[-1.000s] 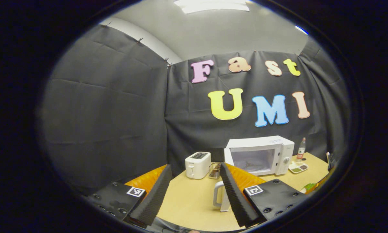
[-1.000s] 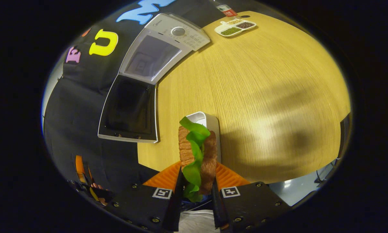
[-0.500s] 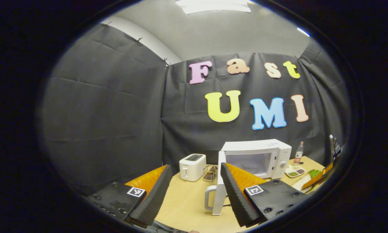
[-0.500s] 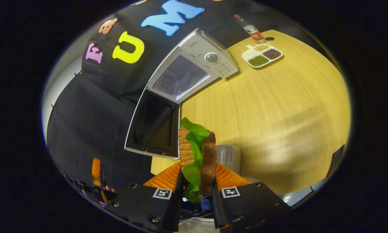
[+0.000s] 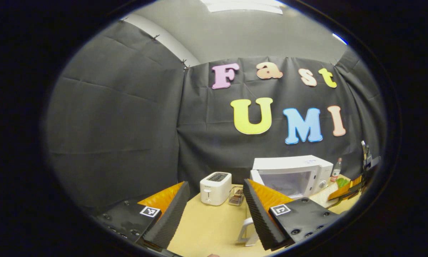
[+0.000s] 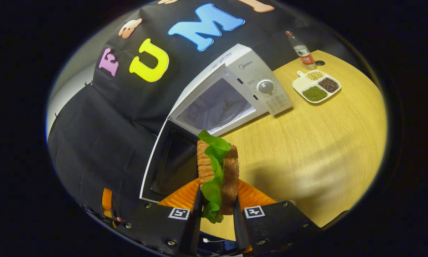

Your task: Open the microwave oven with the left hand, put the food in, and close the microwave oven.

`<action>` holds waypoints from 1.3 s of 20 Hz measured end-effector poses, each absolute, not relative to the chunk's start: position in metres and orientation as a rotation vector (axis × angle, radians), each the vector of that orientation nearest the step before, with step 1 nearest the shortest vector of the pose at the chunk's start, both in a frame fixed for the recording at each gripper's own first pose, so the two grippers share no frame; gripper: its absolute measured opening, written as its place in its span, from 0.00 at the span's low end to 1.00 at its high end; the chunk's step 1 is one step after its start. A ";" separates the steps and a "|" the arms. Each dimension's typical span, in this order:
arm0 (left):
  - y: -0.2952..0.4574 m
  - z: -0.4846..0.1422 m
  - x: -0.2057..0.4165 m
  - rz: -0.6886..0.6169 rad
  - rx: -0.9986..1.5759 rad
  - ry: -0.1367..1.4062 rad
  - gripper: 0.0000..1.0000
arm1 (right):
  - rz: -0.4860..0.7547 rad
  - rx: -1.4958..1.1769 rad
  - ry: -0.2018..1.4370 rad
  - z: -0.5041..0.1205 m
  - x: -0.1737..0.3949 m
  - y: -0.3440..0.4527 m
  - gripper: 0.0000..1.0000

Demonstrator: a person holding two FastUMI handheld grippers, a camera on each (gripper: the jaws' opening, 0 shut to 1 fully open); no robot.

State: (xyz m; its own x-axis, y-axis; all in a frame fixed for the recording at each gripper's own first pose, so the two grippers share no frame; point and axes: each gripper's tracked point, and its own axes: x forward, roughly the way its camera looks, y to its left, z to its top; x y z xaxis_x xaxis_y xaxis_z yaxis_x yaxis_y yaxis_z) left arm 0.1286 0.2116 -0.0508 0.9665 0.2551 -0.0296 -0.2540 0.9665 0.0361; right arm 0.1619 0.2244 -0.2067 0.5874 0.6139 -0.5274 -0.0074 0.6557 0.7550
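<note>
The white microwave (image 6: 256, 76) stands at the back of the wooden table (image 6: 324, 142) with its door (image 6: 171, 160) swung wide open to the left and its lit cavity (image 6: 217, 107) bare. My right gripper (image 6: 217, 203) is shut on a sandwich (image 6: 217, 171) of brown bread and green lettuce, held upright just in front of the cavity. In the left gripper view, my left gripper (image 5: 214, 217) is open and holds nothing. It hangs back from the microwave (image 5: 296, 173), with the door's white handle (image 5: 245, 232) beside its right finger.
A white toaster (image 5: 215, 183) and a small wire rack (image 5: 236, 195) stand left of the microwave. A white divided dish (image 6: 315, 85) of beans and a bottle (image 6: 301, 50) sit to its right. Bare table spreads in front of them.
The right gripper has carried the sandwich closer to the open microwave, now facing the cavity. The left gripper has drawn back a little and stays open.
</note>
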 end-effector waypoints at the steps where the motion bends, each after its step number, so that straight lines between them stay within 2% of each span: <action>1: 0.221 -0.054 0.137 0.259 0.032 0.041 0.98 | 0.398 0.790 0.865 -0.209 0.173 0.234 0.41; 3: 0.238 -0.059 0.150 0.264 0.023 0.054 0.96 | 0.374 0.799 0.841 -0.214 0.193 0.250 0.40; 7: 0.266 -0.074 0.171 0.269 0.021 0.082 0.98 | 0.331 0.803 0.799 -0.223 0.235 0.281 0.41; 8: 0.271 -0.080 0.178 0.265 0.019 0.093 0.94 | 0.328 0.794 0.786 -0.225 0.244 0.288 0.40; 9: 0.276 -0.084 0.184 0.265 0.020 0.104 0.98 | 0.325 0.786 0.769 -0.226 0.255 0.294 0.41; 17: 0.298 -0.105 0.218 0.258 0.025 0.151 0.98 | 0.229 0.786 0.631 -0.250 0.335 0.318 0.40; 26: 0.320 -0.127 0.204 0.299 0.058 0.248 0.96 | 0.158 0.828 0.570 -0.288 0.404 0.330 0.41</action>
